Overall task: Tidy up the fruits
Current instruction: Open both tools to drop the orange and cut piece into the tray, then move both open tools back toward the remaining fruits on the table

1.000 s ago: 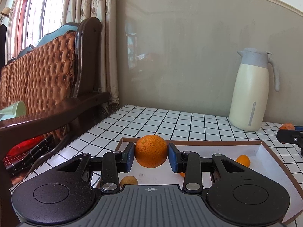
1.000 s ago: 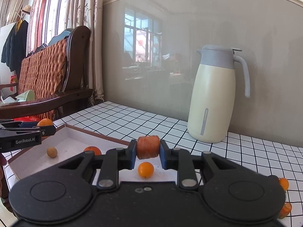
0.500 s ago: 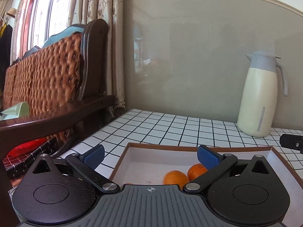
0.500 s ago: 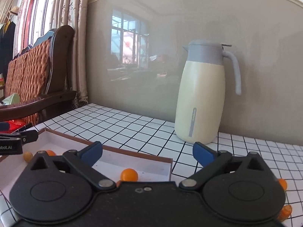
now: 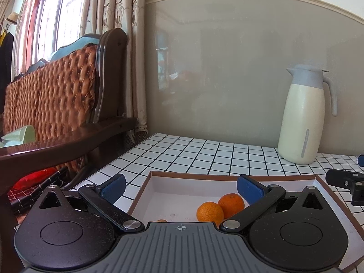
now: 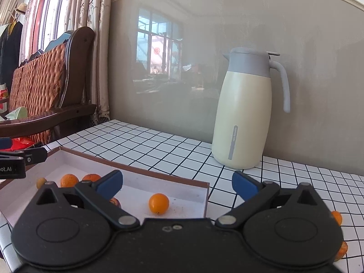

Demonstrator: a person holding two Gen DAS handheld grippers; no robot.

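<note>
Evidently a release step: both the left tool and right tool gaped wide, empty, above the box; next, fetching loose fruit off the desk.

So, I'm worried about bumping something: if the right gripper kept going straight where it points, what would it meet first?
Probably the box's far rim, or the tiled tabletop just past it. The right gripper is open and empty; depth is unclear.
</note>
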